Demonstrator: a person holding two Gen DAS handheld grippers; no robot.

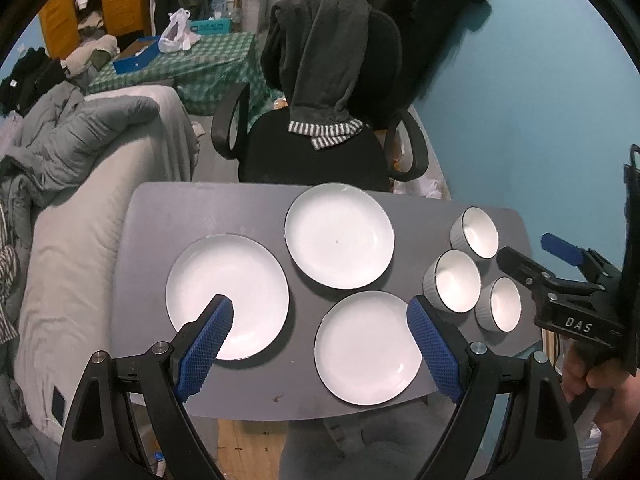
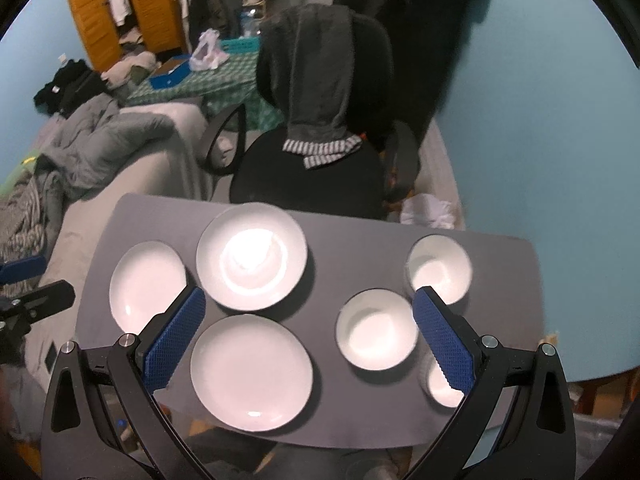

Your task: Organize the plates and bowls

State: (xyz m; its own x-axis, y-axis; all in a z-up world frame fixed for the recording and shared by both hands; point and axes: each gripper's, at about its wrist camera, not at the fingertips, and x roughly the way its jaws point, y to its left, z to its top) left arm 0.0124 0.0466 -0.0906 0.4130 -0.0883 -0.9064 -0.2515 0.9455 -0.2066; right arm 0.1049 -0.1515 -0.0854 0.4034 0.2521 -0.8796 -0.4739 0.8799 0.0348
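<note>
Blue ribbed pads filled the bottom of both views, and each tool hung above the near edge of the grey counter (image 1: 168, 216), spread wide and gripping nothing. Left tool (image 1: 320, 320) sat over the plate side: near plate (image 1: 366, 348) lay straight ahead between its pads, left plate (image 1: 226, 296) showed under its left pad, and far plate (image 1: 339, 235) rested beyond them, all three flat, apart and not yet stacked. Right tool (image 2: 308, 320) hovered further right, with the middle bowl (image 2: 376, 328) just inside its right pad, the far bowl (image 2: 439, 268) beyond, and the near bowl (image 2: 442, 384) half hidden behind that same pad.

So the split looked plain: plates fell to the left tool, while the three upright bowls clustered at the counter's right end, nearer the right tool. Round ware offered no long axis, so the rim would likely be the only purchase, and for the near plate that rim faced the left tool head on. In the left wrist view, the right tool's black body and blue lever stood just right of the bowls, with a hand (image 1: 592, 376) under it.
</note>
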